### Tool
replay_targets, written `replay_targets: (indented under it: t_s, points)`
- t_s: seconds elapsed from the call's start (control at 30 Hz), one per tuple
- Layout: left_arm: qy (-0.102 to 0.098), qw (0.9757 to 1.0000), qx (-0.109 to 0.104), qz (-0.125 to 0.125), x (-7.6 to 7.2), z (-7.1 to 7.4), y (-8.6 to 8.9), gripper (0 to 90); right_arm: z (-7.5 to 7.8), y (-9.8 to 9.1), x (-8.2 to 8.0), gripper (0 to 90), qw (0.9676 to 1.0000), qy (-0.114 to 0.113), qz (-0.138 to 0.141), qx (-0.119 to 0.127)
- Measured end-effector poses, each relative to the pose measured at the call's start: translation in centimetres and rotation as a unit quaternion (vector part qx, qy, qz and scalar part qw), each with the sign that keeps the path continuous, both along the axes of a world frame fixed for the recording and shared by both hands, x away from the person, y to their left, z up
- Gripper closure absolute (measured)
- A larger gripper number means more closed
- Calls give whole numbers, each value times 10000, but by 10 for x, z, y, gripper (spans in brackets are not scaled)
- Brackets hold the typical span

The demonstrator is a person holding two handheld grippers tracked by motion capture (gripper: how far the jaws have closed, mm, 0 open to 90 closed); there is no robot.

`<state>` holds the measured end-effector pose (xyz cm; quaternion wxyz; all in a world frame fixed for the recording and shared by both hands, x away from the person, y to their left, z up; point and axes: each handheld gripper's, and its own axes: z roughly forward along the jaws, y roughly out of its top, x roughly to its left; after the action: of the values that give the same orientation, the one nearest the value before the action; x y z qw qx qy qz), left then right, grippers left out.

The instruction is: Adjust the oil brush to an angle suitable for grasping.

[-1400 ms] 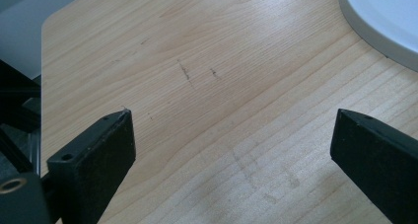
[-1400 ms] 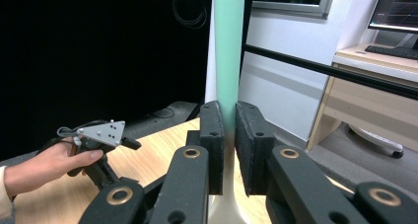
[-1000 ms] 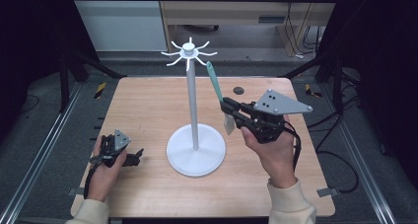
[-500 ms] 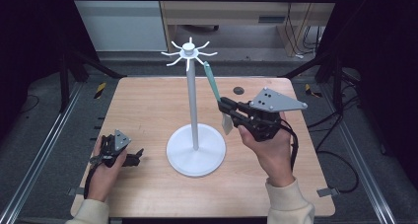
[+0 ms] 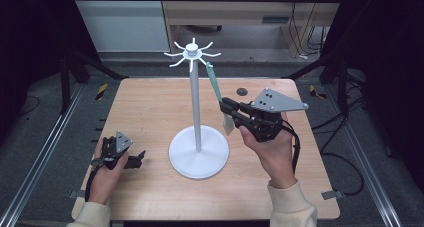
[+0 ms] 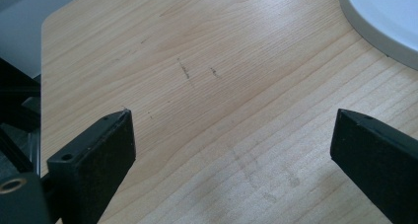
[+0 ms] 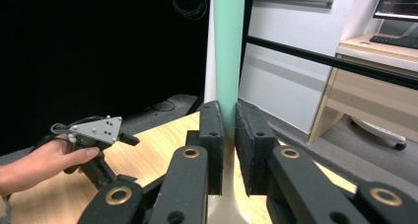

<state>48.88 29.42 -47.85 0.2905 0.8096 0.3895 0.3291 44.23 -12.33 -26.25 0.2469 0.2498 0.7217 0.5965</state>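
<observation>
The right hand-held gripper (image 5: 226,108) is clamped on a green-handled spatula (image 5: 215,83), its two black pads pressed against the handle, as the right gripper view shows. The utensil stands nearly upright, pale blade down, right of the white rack pole (image 5: 195,107) and raised off the surface (image 5: 150,107); its top end, with what looks like a hanging hole, lies just below and right of the ring of hooks (image 5: 192,53) at the pole's head. The step in hand appears to be hanging the spatula: the handle end is near a hook but not yet seen on one. The next move probably calls for a small lift and a shift left to thread the hole over a hook tip before the jaws let go. The left hand-held gripper (image 5: 137,159) rests at the near left of the surface, jaws spread wide with nothing between them. No container stands on the surface; a small dark disc (image 5: 242,92) lies at the far side.
</observation>
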Motion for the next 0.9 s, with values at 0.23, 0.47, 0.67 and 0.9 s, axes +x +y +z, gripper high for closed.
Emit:
replay_targets:
  t_s: [0.23,0.47,0.67,0.9]
  points:
    - [4,10000,-8,-3,0,0,0,29,-3,3,5,807,10000,68,55,15]
    - [1,10000,-1,-3,0,0,1,29,-7,2,9,769,9999,156,43,23]
    - [-5,10000,-11,-1,0,0,0,29,-7,-10,9,734,9997,161,-163,38]
    - [12,10000,14,-15,0,0,0,29,-10,-27,11,561,9974,231,-676,-26]
